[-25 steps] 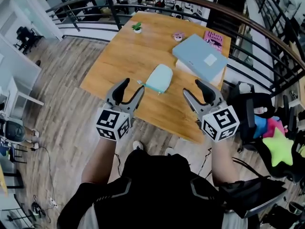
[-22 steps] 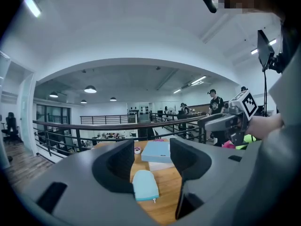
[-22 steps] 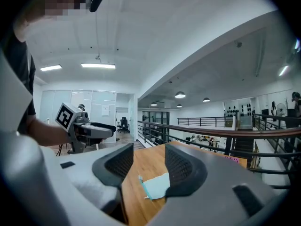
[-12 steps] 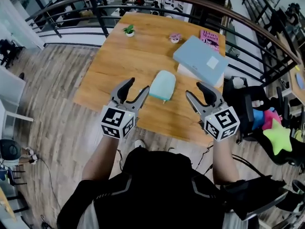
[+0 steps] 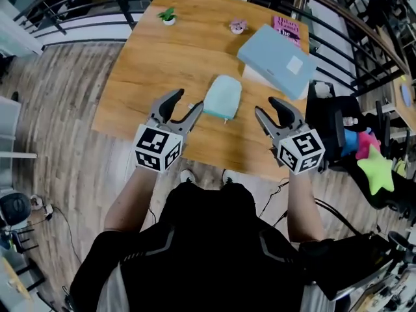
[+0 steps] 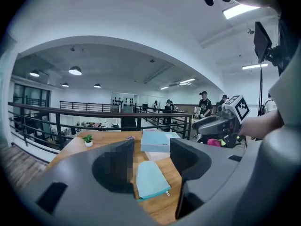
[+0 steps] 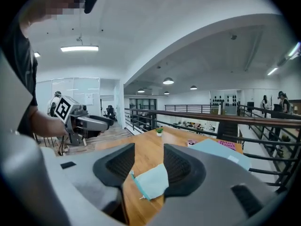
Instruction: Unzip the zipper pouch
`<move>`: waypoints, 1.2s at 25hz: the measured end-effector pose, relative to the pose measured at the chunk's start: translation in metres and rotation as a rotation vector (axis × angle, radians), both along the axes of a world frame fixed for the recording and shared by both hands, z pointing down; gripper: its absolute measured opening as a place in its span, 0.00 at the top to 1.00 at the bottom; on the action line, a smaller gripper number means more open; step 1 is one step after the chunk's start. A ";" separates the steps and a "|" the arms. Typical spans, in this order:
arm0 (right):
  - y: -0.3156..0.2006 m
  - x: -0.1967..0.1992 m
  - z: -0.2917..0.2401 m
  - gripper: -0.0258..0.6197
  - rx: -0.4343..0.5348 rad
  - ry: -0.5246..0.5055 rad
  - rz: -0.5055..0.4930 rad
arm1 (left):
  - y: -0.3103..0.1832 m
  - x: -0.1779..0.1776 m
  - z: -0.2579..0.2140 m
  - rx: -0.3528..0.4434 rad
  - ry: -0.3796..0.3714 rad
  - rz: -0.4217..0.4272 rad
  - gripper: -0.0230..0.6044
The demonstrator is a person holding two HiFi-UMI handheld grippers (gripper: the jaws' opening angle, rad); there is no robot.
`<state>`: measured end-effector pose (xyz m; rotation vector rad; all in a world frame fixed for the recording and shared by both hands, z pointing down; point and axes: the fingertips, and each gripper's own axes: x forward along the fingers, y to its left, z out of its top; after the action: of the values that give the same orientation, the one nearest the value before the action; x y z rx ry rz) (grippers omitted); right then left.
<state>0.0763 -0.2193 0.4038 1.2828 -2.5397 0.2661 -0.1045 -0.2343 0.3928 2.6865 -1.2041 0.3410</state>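
Observation:
A light teal zipper pouch (image 5: pixel 222 97) lies flat on the wooden table (image 5: pixel 156 57), with its zipper edge and small pull (image 5: pixel 225 119) toward me. My left gripper (image 5: pixel 186 105) hovers open just left of the pouch, above the table's near edge. My right gripper (image 5: pixel 268 109) hangs to the pouch's right; its jaws are closing with nothing between them. The left gripper view shows the pouch (image 6: pixel 150 179) beyond its jaws, apart from them. In the right gripper view the pouch (image 7: pixel 153 180) also lies ahead, untouched.
A blue-grey flat case (image 5: pixel 278 60) rests on a white box at the table's far right, beside a pink book (image 5: pixel 288 28). A small potted plant (image 5: pixel 167 15) and a pink trinket (image 5: pixel 238 25) stand at the far edge. A railing and a chair with bright toys (image 5: pixel 377 168) flank the right side.
The head view has shifted and the pouch now sits nearer, between the two grippers. Both grippers stay raised and apart from it.

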 end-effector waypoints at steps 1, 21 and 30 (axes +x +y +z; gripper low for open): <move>-0.004 0.002 0.006 0.65 -0.011 0.001 -0.010 | 0.000 0.003 0.004 -0.006 -0.005 -0.009 0.56; -0.036 -0.020 0.173 0.66 -0.191 0.202 -0.442 | 0.045 0.002 0.132 -0.275 -0.034 -0.370 0.56; -0.021 -0.044 0.246 0.69 -0.228 0.364 -0.597 | 0.084 -0.009 0.152 -0.332 -0.054 -0.435 0.56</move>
<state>0.0320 -0.2402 0.6498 0.4080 -2.3536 0.1634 -0.1136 -0.1499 0.5450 2.0838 -1.5461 0.4956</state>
